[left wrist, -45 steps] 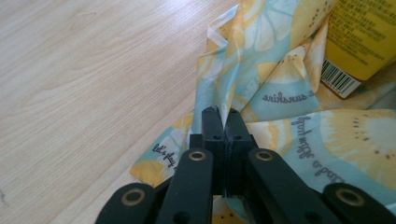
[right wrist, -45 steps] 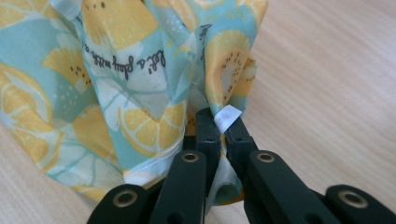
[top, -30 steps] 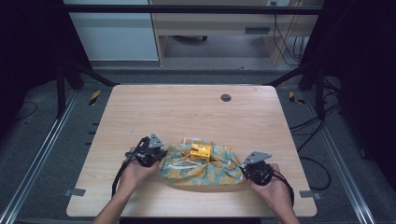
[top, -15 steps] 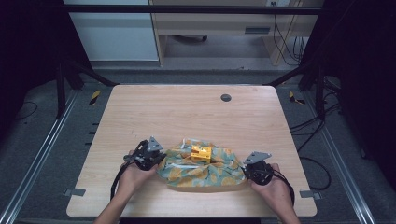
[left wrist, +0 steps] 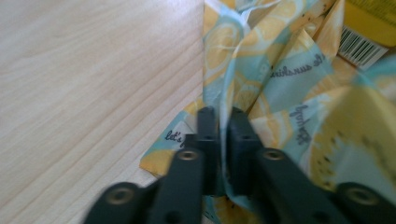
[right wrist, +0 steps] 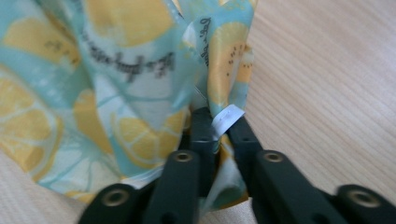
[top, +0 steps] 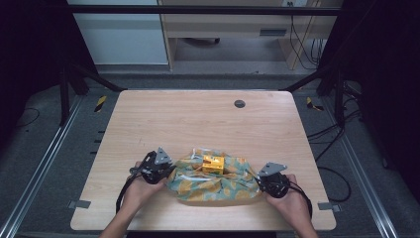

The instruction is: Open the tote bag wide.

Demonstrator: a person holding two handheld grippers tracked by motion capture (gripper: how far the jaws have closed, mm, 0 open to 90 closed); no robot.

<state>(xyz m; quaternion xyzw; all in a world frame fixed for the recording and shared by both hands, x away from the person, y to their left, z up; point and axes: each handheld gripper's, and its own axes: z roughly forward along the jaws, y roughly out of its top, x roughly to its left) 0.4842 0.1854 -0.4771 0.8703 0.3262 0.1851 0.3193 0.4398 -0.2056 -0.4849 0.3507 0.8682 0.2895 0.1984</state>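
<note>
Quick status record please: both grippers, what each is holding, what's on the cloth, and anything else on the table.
left gripper: shut on the left edge of the lemon-print cloth
right gripper: shut on the cloth's right edge, beside a white tag
on cloth: yellow box, barcode visible in the left gripper view
cloth state: bunched around the box, near the table's front edge
table: light wood, dark round grommet at the far side
</note>
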